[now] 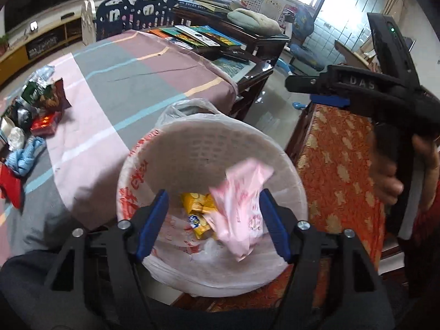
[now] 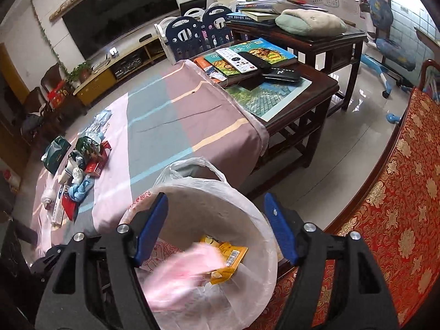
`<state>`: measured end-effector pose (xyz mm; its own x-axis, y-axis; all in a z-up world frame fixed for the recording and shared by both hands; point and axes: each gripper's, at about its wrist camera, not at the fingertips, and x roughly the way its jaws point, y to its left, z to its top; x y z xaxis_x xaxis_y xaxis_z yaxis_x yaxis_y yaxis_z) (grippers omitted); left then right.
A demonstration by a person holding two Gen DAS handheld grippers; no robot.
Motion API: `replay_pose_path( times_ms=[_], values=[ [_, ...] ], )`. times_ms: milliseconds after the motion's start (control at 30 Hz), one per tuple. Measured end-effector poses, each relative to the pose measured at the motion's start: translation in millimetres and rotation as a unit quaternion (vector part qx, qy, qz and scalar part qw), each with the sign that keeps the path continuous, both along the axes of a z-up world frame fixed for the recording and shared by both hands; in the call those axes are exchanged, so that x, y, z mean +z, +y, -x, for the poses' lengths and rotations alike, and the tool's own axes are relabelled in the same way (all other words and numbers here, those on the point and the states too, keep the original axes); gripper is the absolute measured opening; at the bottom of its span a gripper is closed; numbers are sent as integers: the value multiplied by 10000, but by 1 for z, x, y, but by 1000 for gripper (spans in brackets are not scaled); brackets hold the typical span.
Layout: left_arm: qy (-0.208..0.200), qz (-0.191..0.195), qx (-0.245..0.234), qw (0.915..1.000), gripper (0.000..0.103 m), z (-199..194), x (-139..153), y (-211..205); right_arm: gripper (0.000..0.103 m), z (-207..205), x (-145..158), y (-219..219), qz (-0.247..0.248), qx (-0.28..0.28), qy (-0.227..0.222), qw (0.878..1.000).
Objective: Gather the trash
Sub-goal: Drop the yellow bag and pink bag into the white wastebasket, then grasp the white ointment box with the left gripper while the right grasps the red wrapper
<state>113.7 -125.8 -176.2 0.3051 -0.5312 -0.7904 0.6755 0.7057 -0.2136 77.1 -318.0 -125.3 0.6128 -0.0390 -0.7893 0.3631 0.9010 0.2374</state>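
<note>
A white basket bin (image 1: pixel 209 140) (image 2: pixel 198 192), lined with a clear plastic bag, stands beside the cloth-covered table. Inside it lie a yellow snack wrapper (image 1: pixel 196 206) (image 2: pixel 232 255) and a pink plastic bag (image 1: pixel 242 206), which is blurred in the right wrist view (image 2: pixel 178 272). My left gripper (image 1: pixel 214 195) hangs open over the bin; the pink bag sits loose between its blue pads. My right gripper (image 2: pixel 215 200) is open above the same bin, with nothing pressed between its pads. A pile of wrappers and packets (image 1: pixel 38 110) (image 2: pixel 79 162) lies on the striped cloth.
A dark wooden low table (image 2: pixel 316 88) with books and remote controls adjoins the cloth-covered surface. A red and gold cushioned seat (image 1: pixel 338 165) (image 2: pixel 390 206) borders the bin on the right. A hand (image 1: pixel 385 181) holds the right gripper's handle. Tiled floor (image 2: pixel 357 126) lies beyond.
</note>
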Motion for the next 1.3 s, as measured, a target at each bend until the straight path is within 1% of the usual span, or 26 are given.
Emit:
replay_pose_path(
  times_ms=[33, 100, 167, 200, 267, 300, 333, 367, 400, 433, 500, 567, 600, 633, 700, 767, 800, 867, 900, 933, 1033, 1100, 1167, 1300],
  values=[
    [-72, -104, 127, 9998, 69, -3, 0, 4, 71, -1, -2, 0, -21, 1, 24, 10000],
    [-177, -278, 558, 9979, 69, -13, -2, 19, 71, -5, -6, 4, -66, 28, 93, 9999],
    [-200, -421, 1140, 9924, 69, -29, -4, 47, 71, -9, -12, 12, -116, 121, 146, 9998],
    [-219, -476, 1457, 9879, 69, -38, -5, 64, 71, -12, -14, 17, -115, 178, 173, 9996],
    [-358, -603, 1921, 9789, 69, -53, -2, 95, 71, -17, -17, 30, -55, 348, 231, 9991],
    [-469, -704, 2197, 9719, 72, -62, -1, 113, 71, -19, -18, 36, -11, 422, 246, 9988],
    [-588, -849, 2534, 9618, 78, -73, 0, 135, 71, -22, -18, 42, 41, 502, 259, 9984],
    [-664, -989, 2870, 9505, 81, -84, 0, 159, 71, -25, -19, 50, 94, 592, 279, 9978],
    [-665, -1112, 3165, 9397, 85, -98, -1, 182, 71, -28, -20, 55, 111, 648, 297, 9974],
    [-613, -1207, 3357, 9322, 88, -108, -3, 201, 71, -32, -21, 61, 97, 708, 318, 9969],
    [-392, -1386, 3725, 9168, 89, -136, -13, 241, 71, -40, -26, 73, 25, 816, 371, 9960],
    [-109, -1488, 3983, 9050, 89, -158, -24, 271, 71, -49, -29, 85, -31, 938, 416, 9947],
    [-3, -1458, 4065, 9019, 89, -164, -28, 281, 71, -53, -30, 91, -40, 1000, 423, 9941],
    [149, -1352, 4103, 9017, 89, -175, -34, 292, 71, -56, -31, 98, -26, 1087, 431, 9931],
    [315, -1232, 4044, 9057, 89, -182, -44, 300, 71, -62, -31, 112, 46, 1234, 442, 9914],
    [445, -1252, 3897, 9113, 88, -192, -54, 302, 71, -69, -31, 125, 122, 1356, 449, 9897],
    [513, -1294, 3822, 9136, 87, -195, -57, 302, 71, -72, -31, 129, 130, 1398, 454, 9891],
    [596, -1262, 3724, 9175, 74, -196, -64, 301, 71, -78, -32, 137, 115, 1469, 475, 9879],
    [636, -1250, 3707, 9181, 63, -196, -65, 301, 71, -82, -33, 141, 97, 1505, 487, 9874],
    [671, -1245, 3711, 9177, 48, -196, -67, 300, 71, -85, -34, 146, 84, 1537, 496, 9868],
    [671, -1185, 3778, 9158, 47, -192, -67, 302, 71, -92, -34, 160, 58, 1662, 484, 9849],
    [670, -1150, 3860, 9128, 46, -184, -65, 303, 71, -95, -34, 169, 56, 1750, 470, 9834],
    [677, -1045, 3953, 9101, 46, -171, -61, 302, 71, -98, -34, 179, 77, 1856, 465, 9815],
    [613, -693, 4127, 9062, 45, -134, -50, 304, 71, -110, -36, 204, 141, 2074, 458, 9771]
  ],
)
